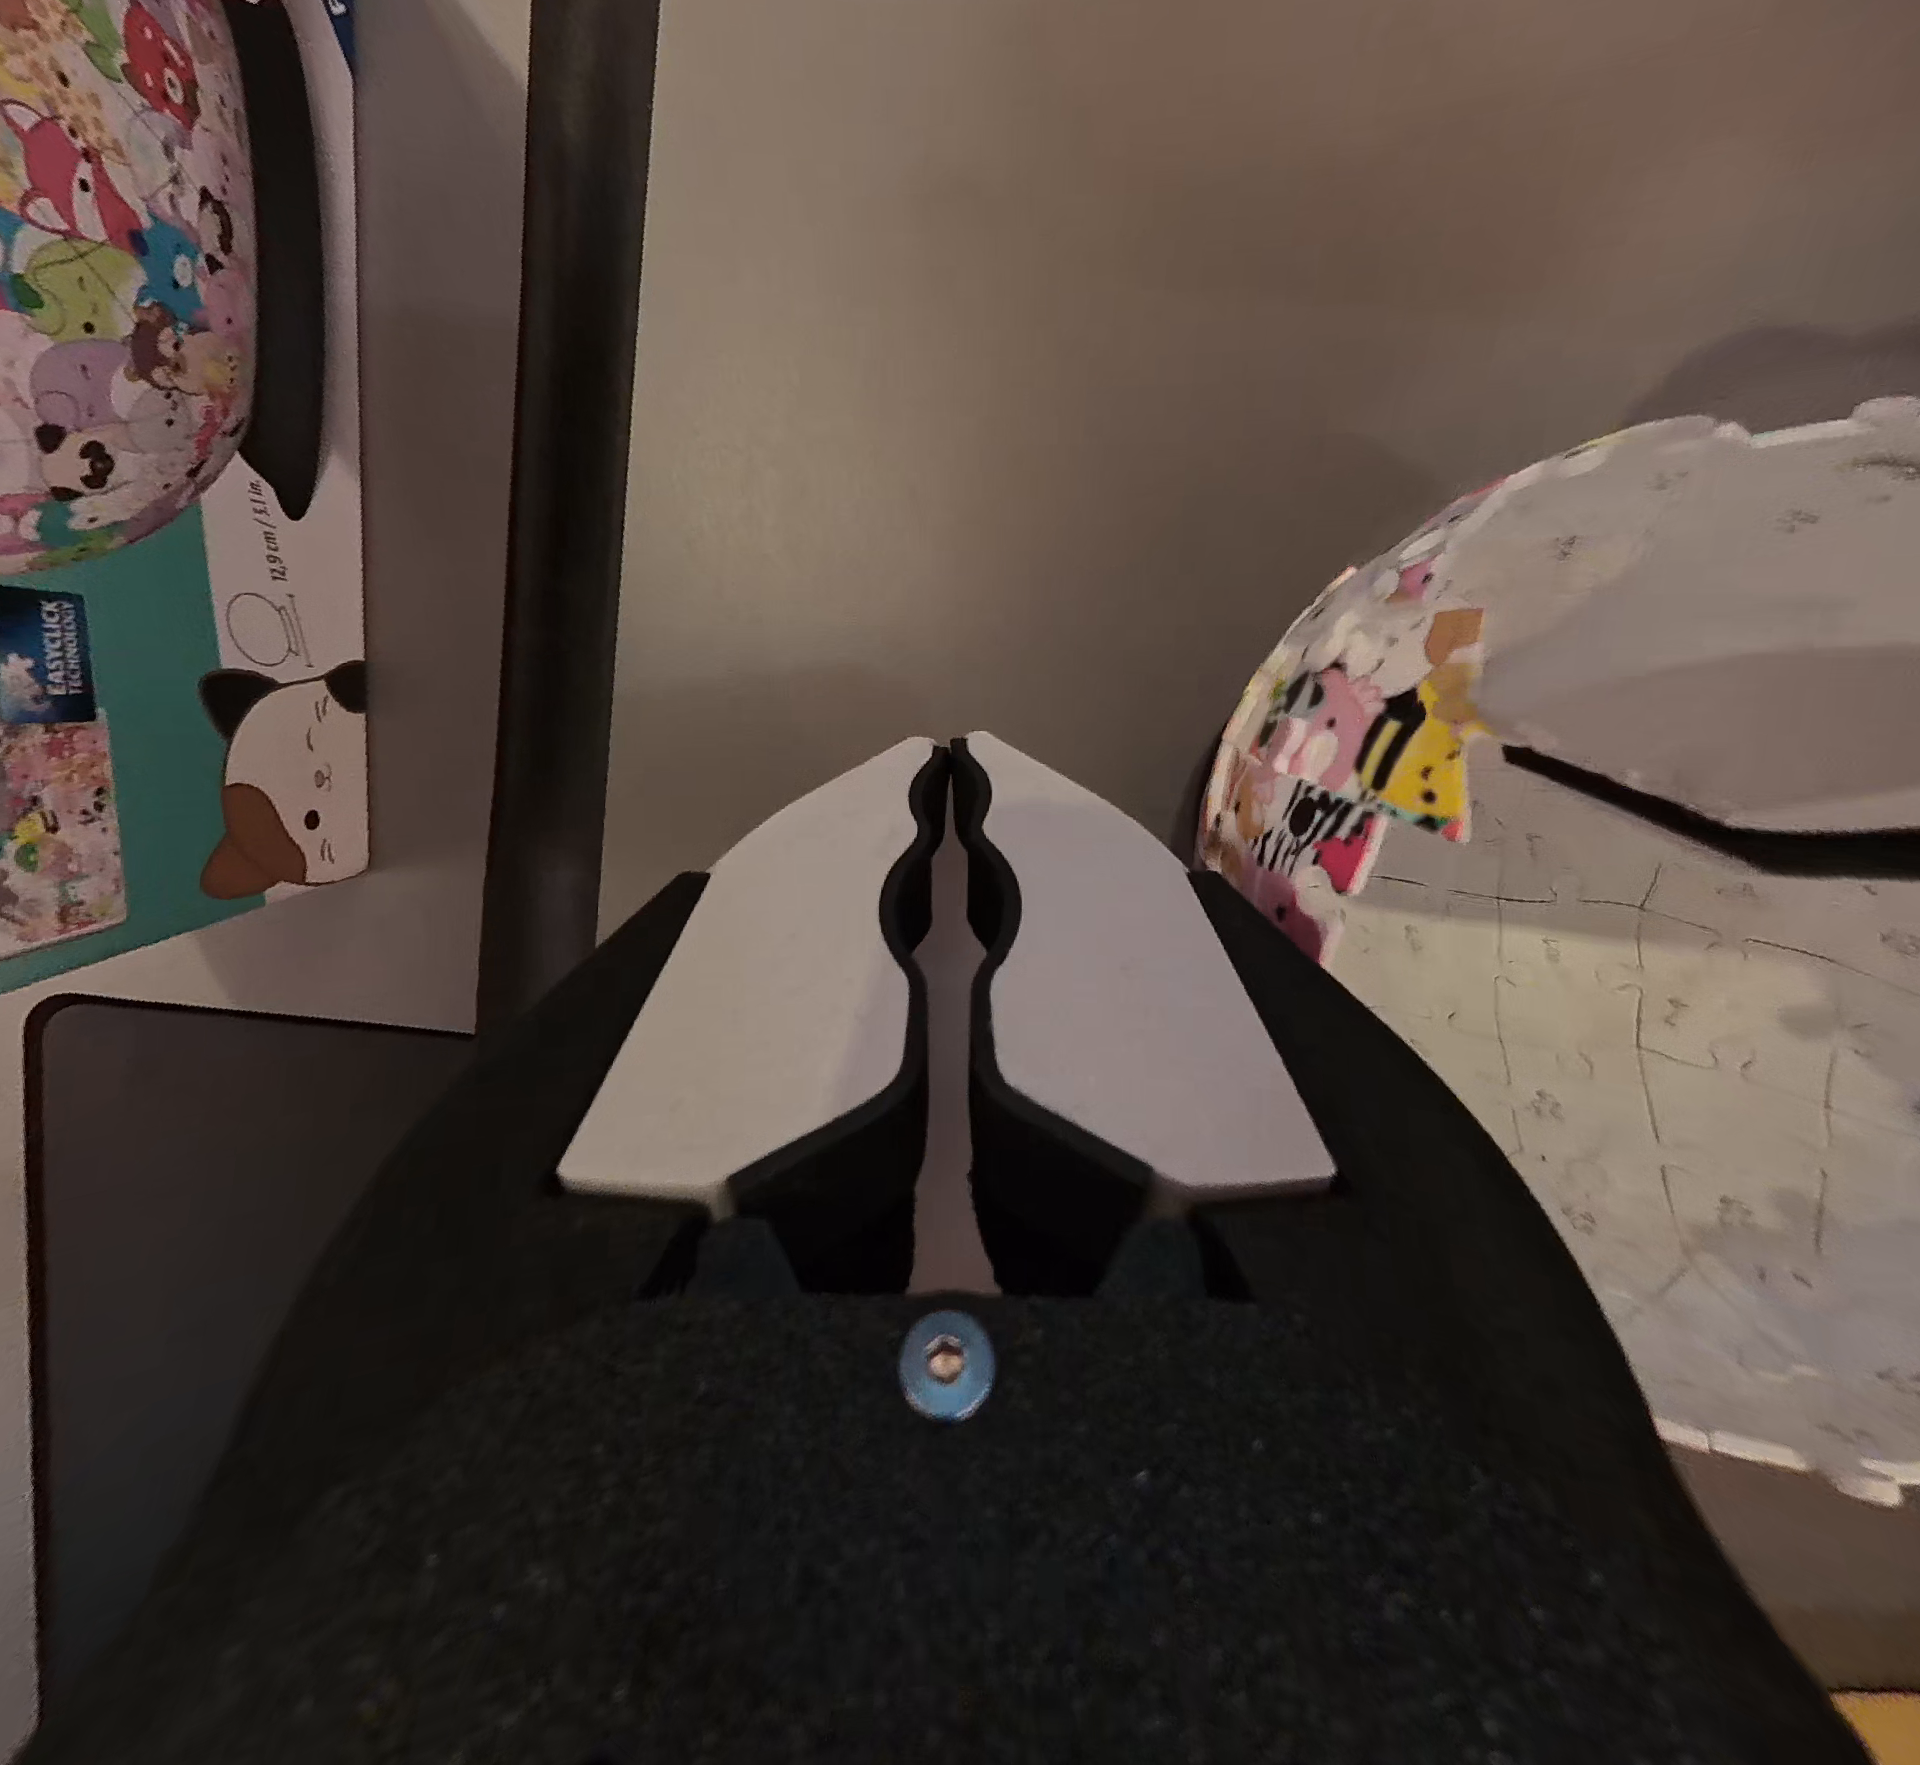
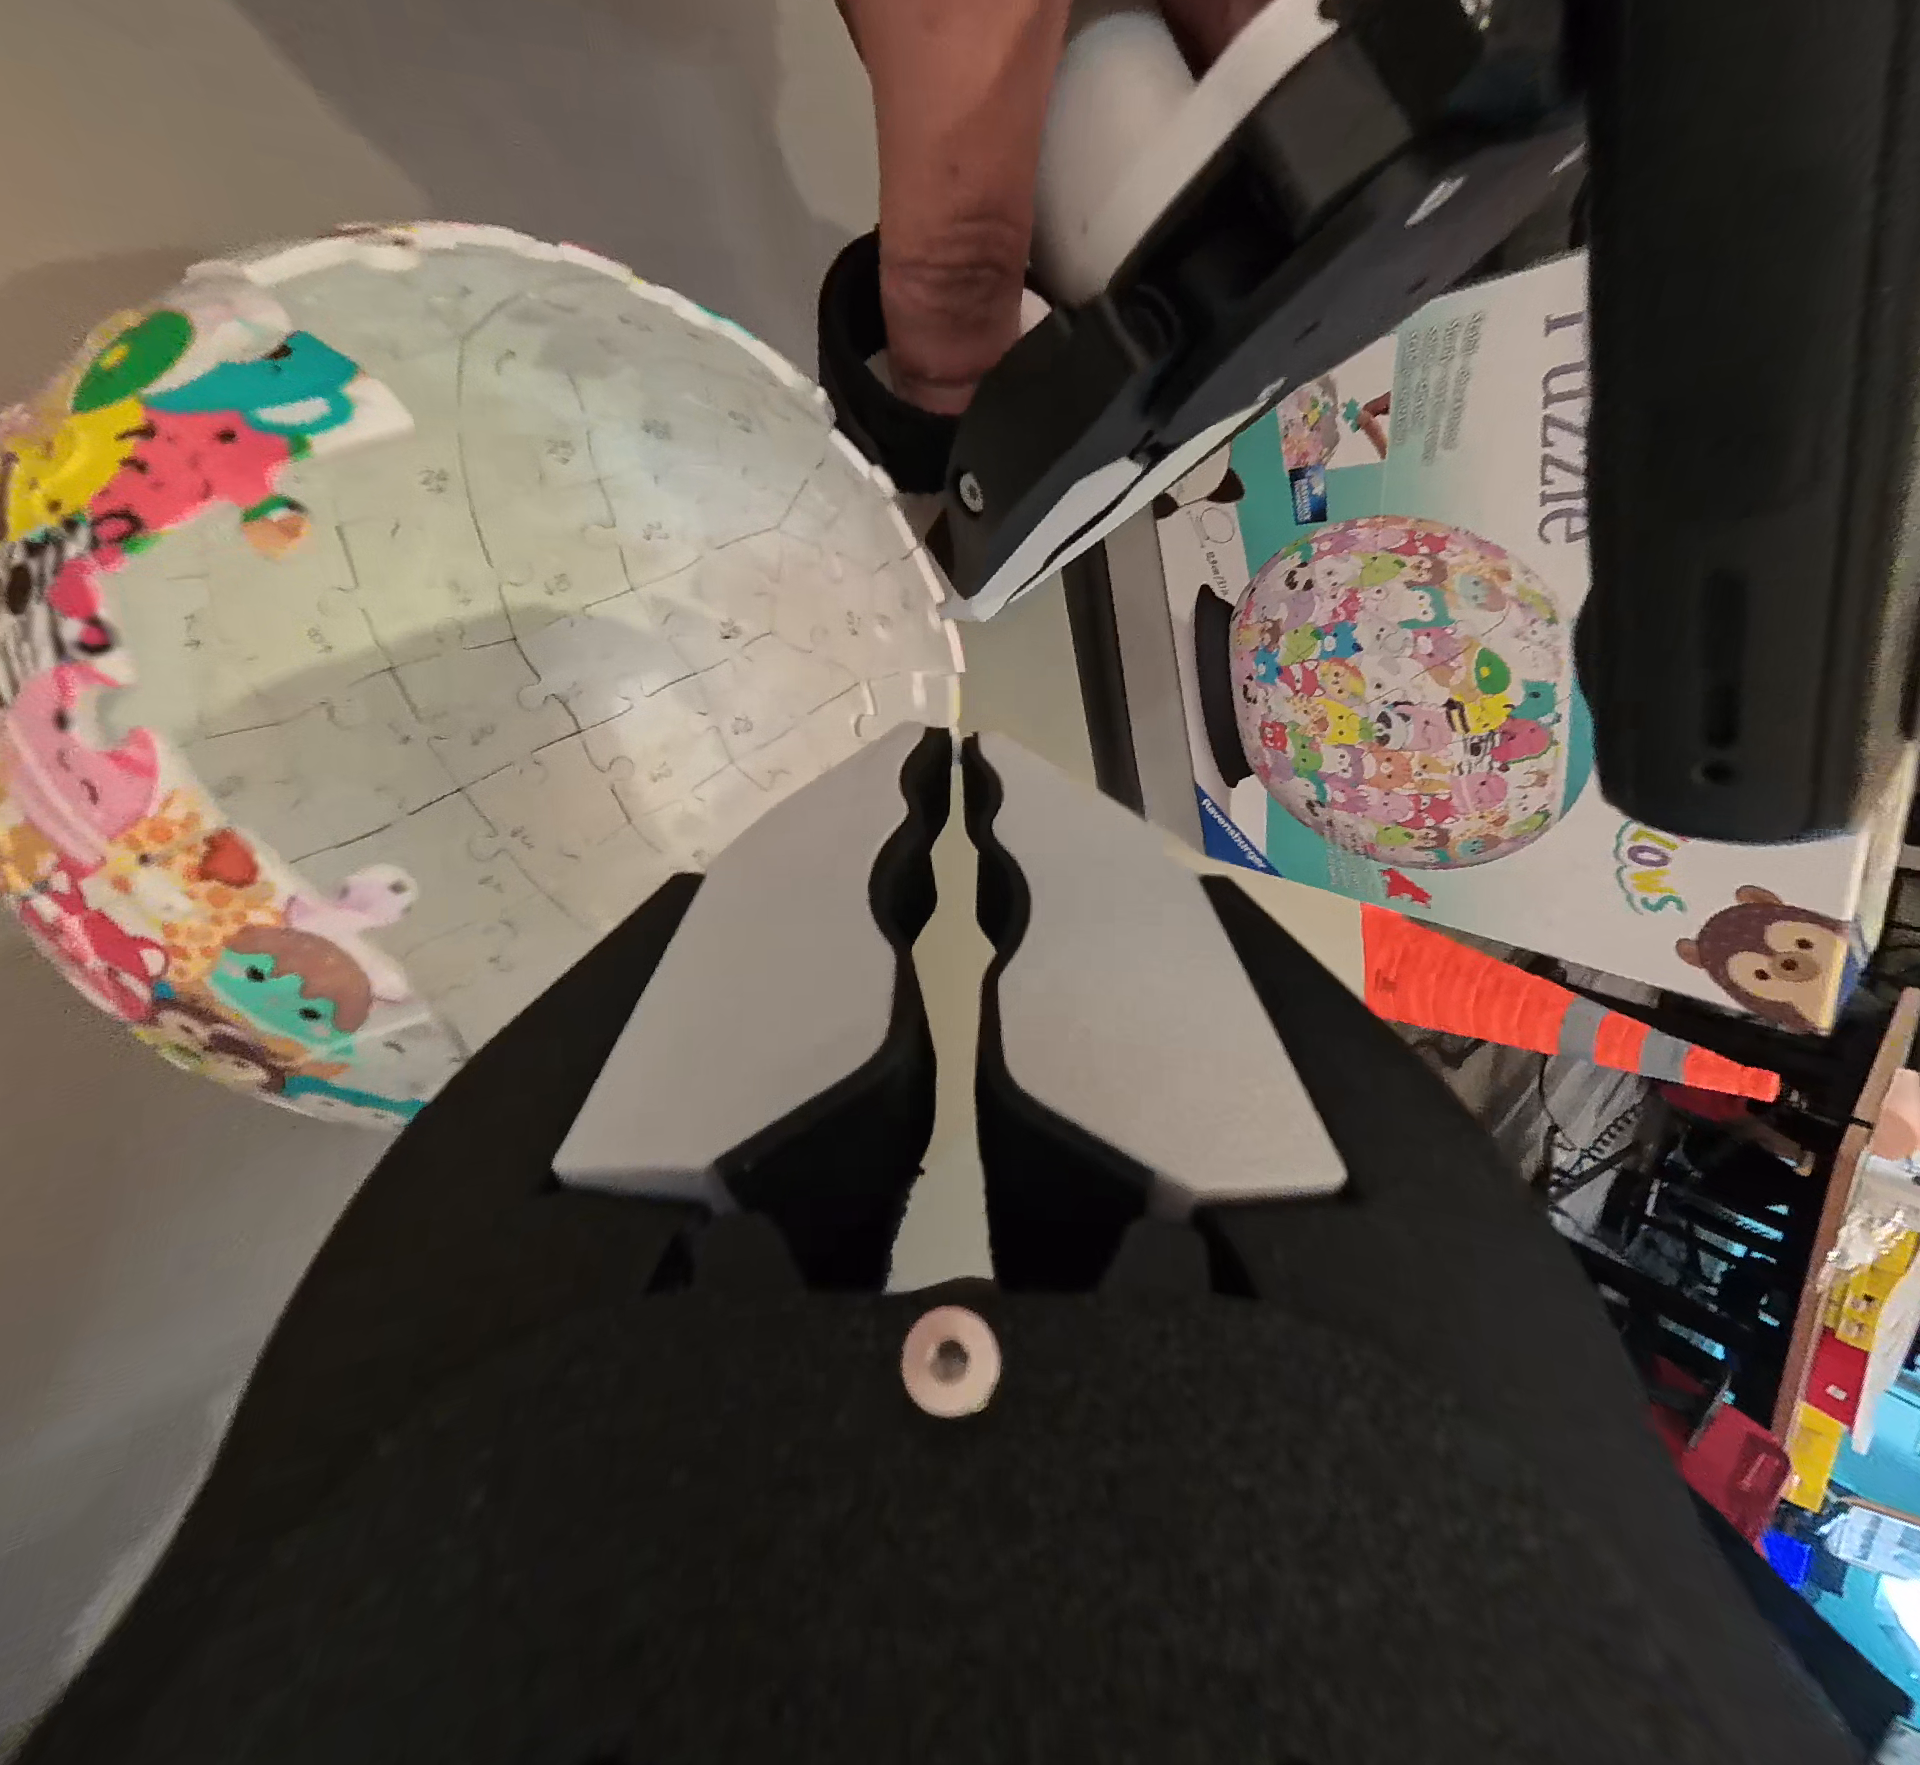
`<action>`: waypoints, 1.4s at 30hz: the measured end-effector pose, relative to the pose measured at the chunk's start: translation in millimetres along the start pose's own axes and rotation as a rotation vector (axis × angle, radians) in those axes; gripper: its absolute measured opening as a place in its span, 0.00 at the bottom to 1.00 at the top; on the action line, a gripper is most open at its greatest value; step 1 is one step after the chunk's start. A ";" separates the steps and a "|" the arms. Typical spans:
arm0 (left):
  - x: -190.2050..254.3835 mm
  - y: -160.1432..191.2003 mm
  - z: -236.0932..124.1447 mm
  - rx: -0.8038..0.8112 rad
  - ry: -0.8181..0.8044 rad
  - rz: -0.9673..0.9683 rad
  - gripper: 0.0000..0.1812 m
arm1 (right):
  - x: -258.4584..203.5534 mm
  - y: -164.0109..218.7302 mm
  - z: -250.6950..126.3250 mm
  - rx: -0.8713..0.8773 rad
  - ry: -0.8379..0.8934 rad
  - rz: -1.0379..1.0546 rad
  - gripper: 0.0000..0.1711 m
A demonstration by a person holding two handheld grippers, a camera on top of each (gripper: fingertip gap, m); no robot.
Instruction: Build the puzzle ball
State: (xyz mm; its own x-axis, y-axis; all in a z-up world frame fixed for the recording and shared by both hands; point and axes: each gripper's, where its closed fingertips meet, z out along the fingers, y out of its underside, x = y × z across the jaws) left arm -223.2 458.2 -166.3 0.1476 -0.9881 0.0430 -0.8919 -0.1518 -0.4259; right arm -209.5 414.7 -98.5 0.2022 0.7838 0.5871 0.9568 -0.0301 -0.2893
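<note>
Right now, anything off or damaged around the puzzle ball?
No damage visible. The puzzle ball is only a partial shell, its white inside showing and rim jagged where pieces are missing, as expected mid-build. The left gripper tip sits at that rim. The puzzle box stands behind, intact.

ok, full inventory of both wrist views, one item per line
puzzle ball: 1, part-built open shell, pale inside, colourful print outside, left in the right wrist view, right edge in the left wrist view.
puzzle box: 1, white and teal with ball picture, right in the right wrist view, far left in the left wrist view.
dark post: 1, upright beside the box, left wrist view.
dark mat: 1, lower left, left wrist view.
orange cone: 1, orange with grey band, lying below the box.
clutter: several blurred items, lower right, right wrist view.
hand: 1, top, holds the left gripper.
left gripper: shut, empty.
right gripper: shut, tips at the ball's rim; hold unclear.
</note>
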 end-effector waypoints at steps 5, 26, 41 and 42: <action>-0.7 0.0 0.8 -0.014 0.004 0.001 0.00 | -0.6 -1.0 -0.7 0.018 0.006 -0.025 0.01; -1.8 -0.1 -1.1 -0.007 0.018 -0.013 0.00 | 0.5 3.6 3.8 0.036 0.053 -0.029 0.01; -4.5 -2.2 -4.0 0.005 0.010 -0.012 0.00 | 2.6 2.1 6.7 0.051 0.055 -0.050 0.01; -4.6 -3.2 -4.4 0.008 0.010 -0.012 0.00 | 3.8 2.0 6.3 0.053 0.064 -0.051 0.01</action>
State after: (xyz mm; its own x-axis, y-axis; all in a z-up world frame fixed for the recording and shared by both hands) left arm -222.8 463.1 -161.1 0.1540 -0.9864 0.0574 -0.8868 -0.1636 -0.4321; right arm -208.1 421.6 -101.5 0.1679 0.7423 0.6487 0.9540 0.0434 -0.2966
